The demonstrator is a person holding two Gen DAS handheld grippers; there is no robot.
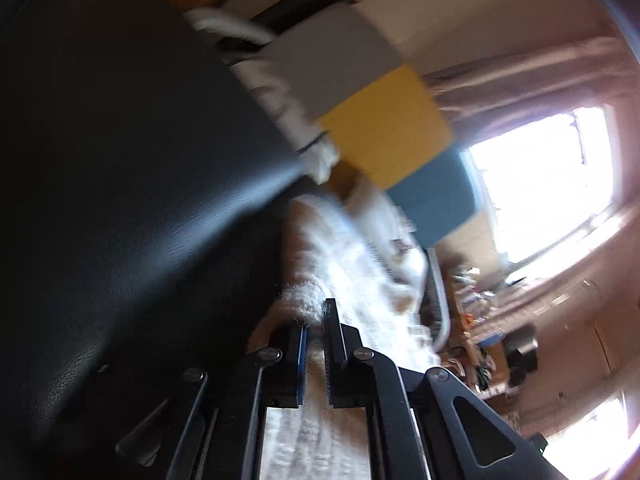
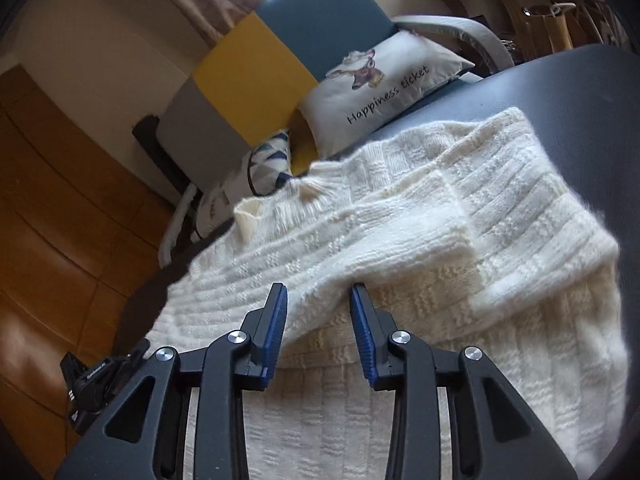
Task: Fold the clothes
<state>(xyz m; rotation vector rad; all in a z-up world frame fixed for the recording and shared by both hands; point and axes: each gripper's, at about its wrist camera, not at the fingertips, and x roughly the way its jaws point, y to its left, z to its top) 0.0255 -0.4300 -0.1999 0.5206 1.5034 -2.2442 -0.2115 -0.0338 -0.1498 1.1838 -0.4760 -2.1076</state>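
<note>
Evidently mid-fold: cream knitted sweater [image 2: 400, 216] spread over the dark bench [image 2: 580, 80], one sleeve already laid across the body, presumably to narrow it before doubling over. Left tool [image 1: 316, 320] clamped tight on a fuzzy edge of the knit, likely pinning that side taut. Right tool [image 2: 318, 312] partly open, straddling the folded sleeve edge, knit between the blue pads [image 2: 276, 320]; whether pressing yet, hard to tell.

Left gripper [image 1: 316, 320] jaws clamped on white knit sweater [image 1: 308, 304], dark table [image 1: 120, 160]
</note>
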